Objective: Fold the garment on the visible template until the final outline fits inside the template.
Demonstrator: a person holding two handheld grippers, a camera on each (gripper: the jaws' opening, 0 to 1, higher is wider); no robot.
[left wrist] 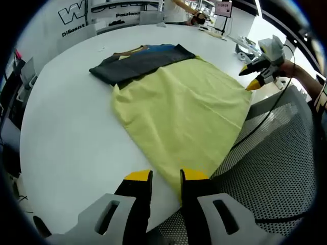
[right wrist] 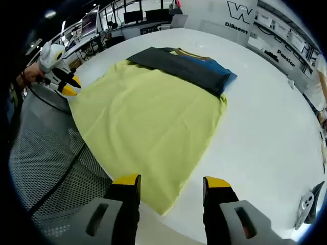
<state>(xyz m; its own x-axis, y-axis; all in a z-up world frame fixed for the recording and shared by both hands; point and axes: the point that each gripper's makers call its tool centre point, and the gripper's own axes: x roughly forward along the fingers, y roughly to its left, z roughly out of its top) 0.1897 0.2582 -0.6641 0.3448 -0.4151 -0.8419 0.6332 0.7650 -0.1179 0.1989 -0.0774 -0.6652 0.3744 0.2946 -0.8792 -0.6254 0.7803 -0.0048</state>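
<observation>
A yellow-green garment (left wrist: 179,112) lies spread flat on the round white table (left wrist: 71,127), and it reaches the table's near edge. In the right gripper view the same garment (right wrist: 148,117) has a corner lying just ahead of the gap in my right gripper (right wrist: 171,181), which is open and holds nothing. My left gripper (left wrist: 166,176) is open with a narrower gap, and another garment corner lies by its right jaw. Each gripper appears in the other's view, held off the cloth's side edge: the right gripper (left wrist: 249,79) and the left gripper (right wrist: 70,87).
Folded dark grey and blue clothes (left wrist: 138,61) rest on the garment's far end, also seen as the dark stack (right wrist: 189,66). A grey mesh surface (left wrist: 286,153) with a black cable (left wrist: 265,117) borders the table. Desks and monitors stand behind.
</observation>
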